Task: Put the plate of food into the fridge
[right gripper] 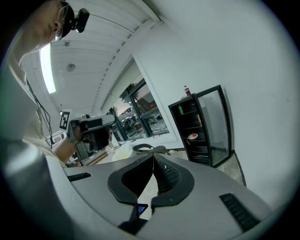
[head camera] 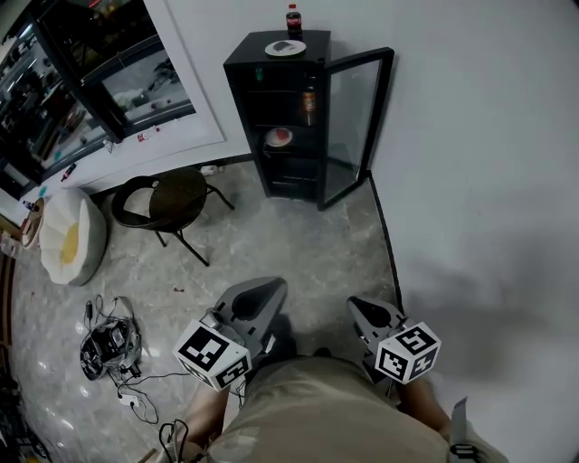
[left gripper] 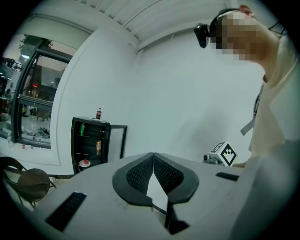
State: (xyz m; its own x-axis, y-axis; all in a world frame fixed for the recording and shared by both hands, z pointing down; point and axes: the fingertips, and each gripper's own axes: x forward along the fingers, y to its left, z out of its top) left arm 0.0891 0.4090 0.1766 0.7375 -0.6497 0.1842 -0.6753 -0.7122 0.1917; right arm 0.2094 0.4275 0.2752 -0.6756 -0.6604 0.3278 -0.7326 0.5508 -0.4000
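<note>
A black fridge [head camera: 246, 54] stands against the far wall with its glass door [head camera: 355, 118] swung open to the right. A plate of food [head camera: 279, 137] sits on a middle shelf inside, also seen in the left gripper view [left gripper: 84, 163] and the right gripper view [right gripper: 192, 137]. Another plate [head camera: 286, 47] and a cola bottle [head camera: 293, 20] rest on the fridge top. My left gripper [head camera: 274, 287] and right gripper [head camera: 355, 304] hover low in front of me, well short of the fridge. Both are shut with nothing between the jaws.
A can [head camera: 309, 99] and a green can [head camera: 259, 74] stand on the upper shelves. A dark round chair [head camera: 167, 201] and a white beanbag [head camera: 68, 237] sit left of the fridge. Tangled cables [head camera: 110, 345] lie on the floor at my left. A white wall runs along the right.
</note>
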